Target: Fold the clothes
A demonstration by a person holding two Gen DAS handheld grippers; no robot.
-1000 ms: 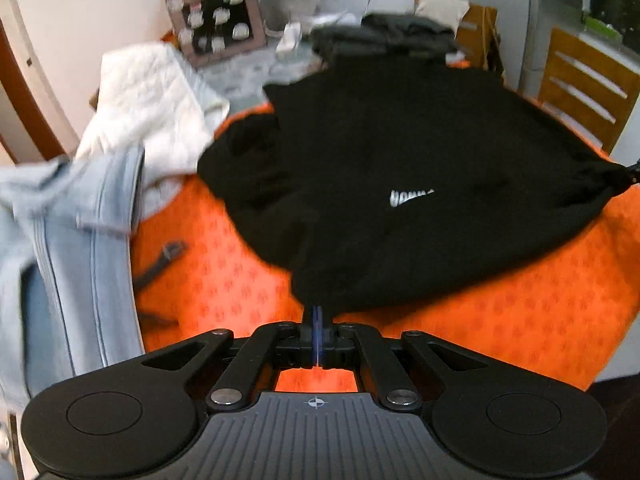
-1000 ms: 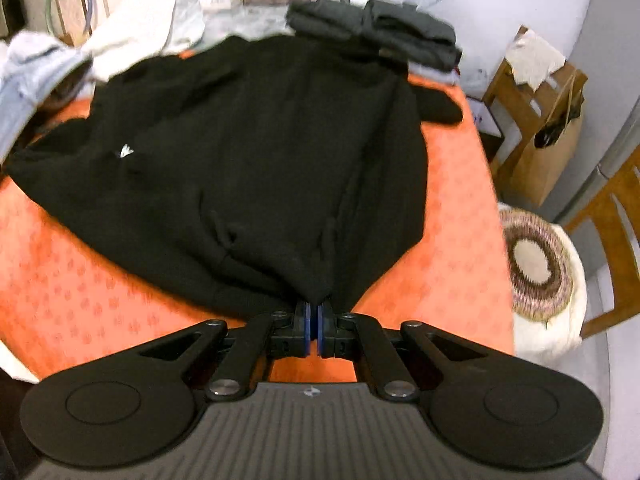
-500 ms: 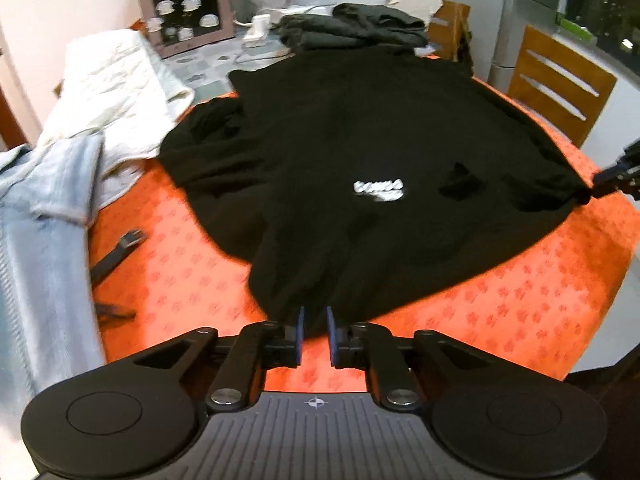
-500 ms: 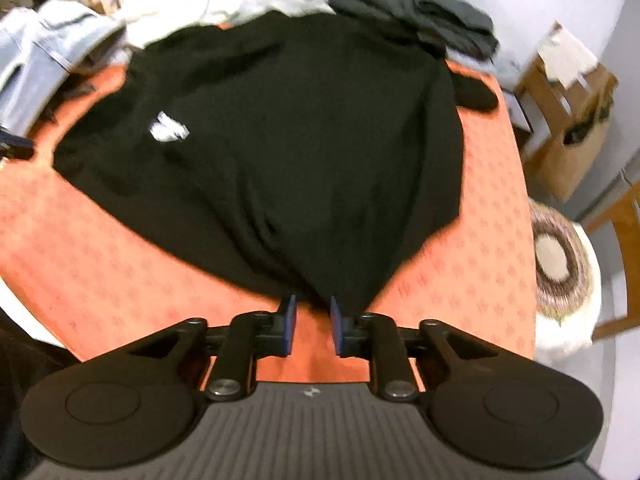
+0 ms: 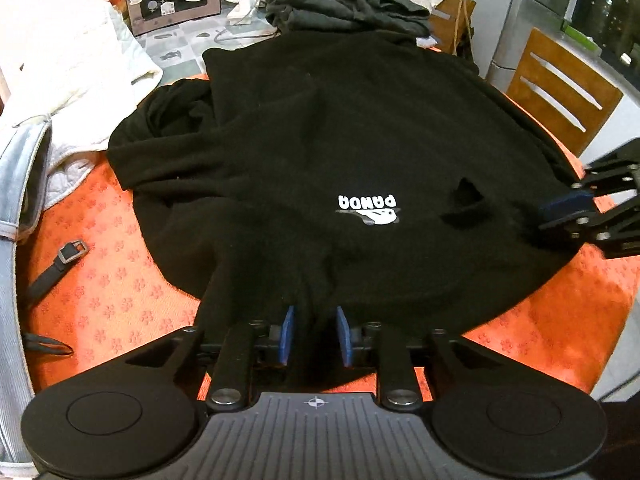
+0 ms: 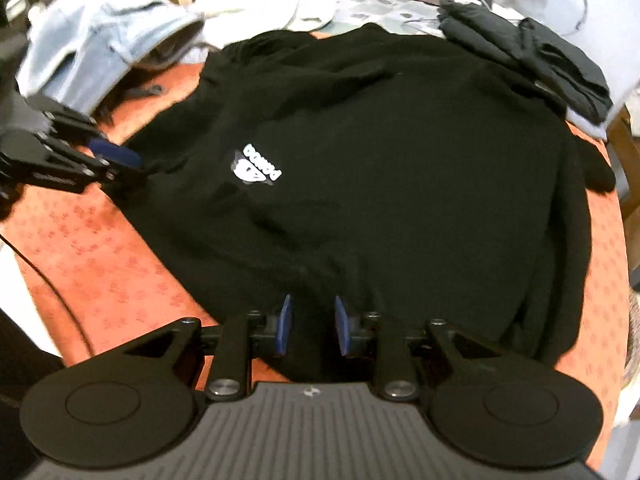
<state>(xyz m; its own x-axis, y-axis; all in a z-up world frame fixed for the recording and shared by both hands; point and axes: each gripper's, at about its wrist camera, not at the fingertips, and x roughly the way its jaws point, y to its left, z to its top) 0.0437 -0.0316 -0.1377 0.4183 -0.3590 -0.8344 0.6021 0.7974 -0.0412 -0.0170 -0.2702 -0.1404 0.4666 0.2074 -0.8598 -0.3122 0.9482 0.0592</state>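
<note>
1. Left wrist view: the left gripper point(image 5: 313, 334) has its jaws a small way apart and opening. A fold of the black sweatshirt point(image 5: 340, 152) lies between the blue pads point(image 5: 286, 334), which do not press on it. The sweatshirt, a soft fleecy knit with a white printed logo point(image 5: 368, 210), is spread over the table point(image 5: 112, 292), which is covered in orange cloth with a small flower pattern. To the left lie pale denim point(image 5: 16, 216) and a white quilted piece point(image 5: 72, 76); a dark strap with a metal buckle point(image 5: 60, 264) lies on the orange cloth.

2. Right wrist view: the right gripper point(image 6: 311, 330) has its jaws parted about as far (no pinch visible), with the sweatshirt's hem lying loose between them. Folded dark garments point(image 6: 528, 56) sit at the far right.
</note>
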